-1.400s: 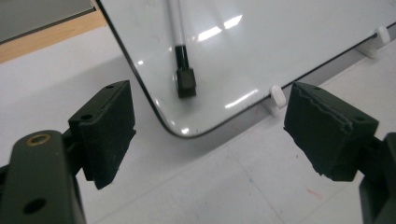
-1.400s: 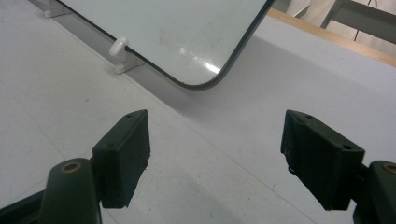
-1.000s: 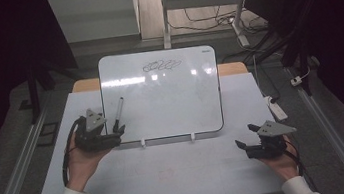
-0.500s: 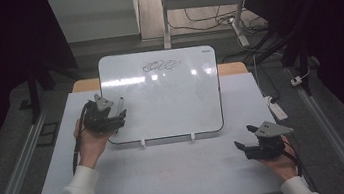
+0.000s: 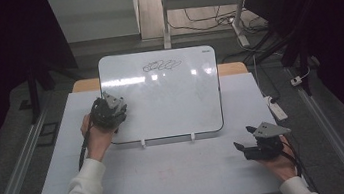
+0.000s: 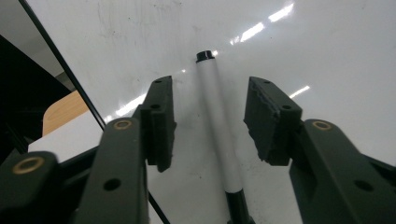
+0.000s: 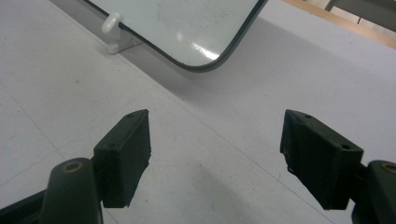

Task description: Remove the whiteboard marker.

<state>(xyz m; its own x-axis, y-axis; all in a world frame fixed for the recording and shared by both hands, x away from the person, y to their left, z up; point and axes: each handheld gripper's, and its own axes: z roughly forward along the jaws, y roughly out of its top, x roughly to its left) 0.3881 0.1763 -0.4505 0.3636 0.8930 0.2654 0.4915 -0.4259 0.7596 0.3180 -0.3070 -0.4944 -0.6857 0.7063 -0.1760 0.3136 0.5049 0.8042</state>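
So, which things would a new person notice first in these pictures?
First the whiteboard in the middle of the table, with a dark scribble near its top edge. At its left side, the left claw has been closing around a marker without touching it yet. The right claw is open above bare table.

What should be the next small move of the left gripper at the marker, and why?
Probably finish closing. The left gripper straddles the marker lying on the whiteboard, and its jaws have just been closing, yet a gap shows on both sides of the barrel, so the pads do not press it. The marker sits about midway between them, so no sideways shift seems needed before lifting.
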